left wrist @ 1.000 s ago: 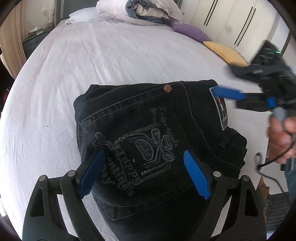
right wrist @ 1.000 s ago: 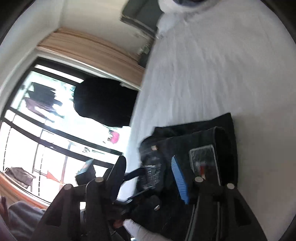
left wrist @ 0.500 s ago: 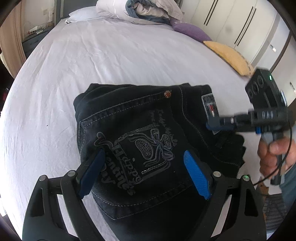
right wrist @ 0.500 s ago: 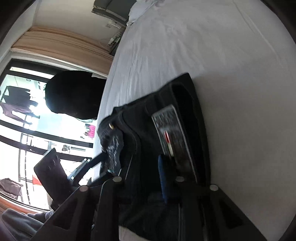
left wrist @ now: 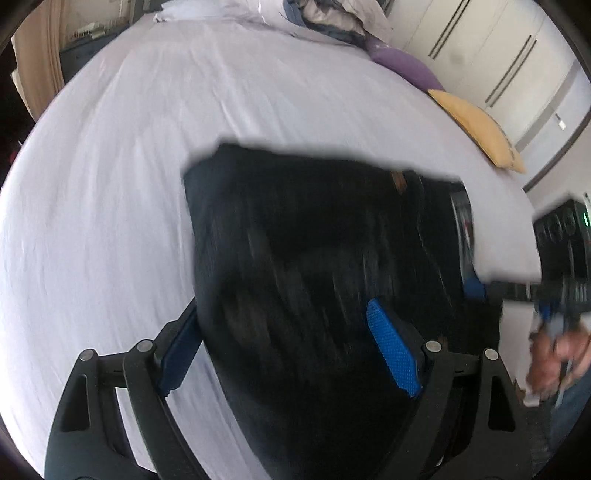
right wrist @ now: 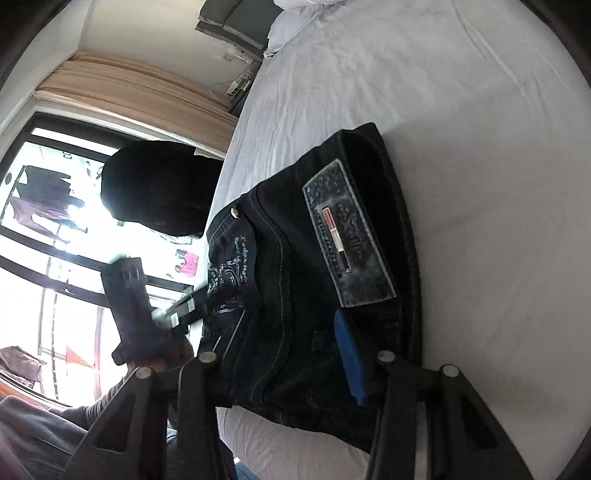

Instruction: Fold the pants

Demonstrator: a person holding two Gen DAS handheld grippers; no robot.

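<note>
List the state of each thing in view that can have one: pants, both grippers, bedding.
Black pants: folded into a compact stack, flat on the bed, waistband patch facing up.
Left gripper: open wide, straddling the stack's near edge.
Right gripper: jaws opening, pants fabric between them.
White sheet: spread, lightly wrinkled.
Bedding pile: rumpled, at the bed's far end.

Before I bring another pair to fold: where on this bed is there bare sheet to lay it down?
The wide bare sheet between the folded black pants and the pillows at the head is free, as is the strip left of the pants. The pants' right side is crowded: the right gripper is there, and the yellow cushion and purple cushion line that edge.
</note>
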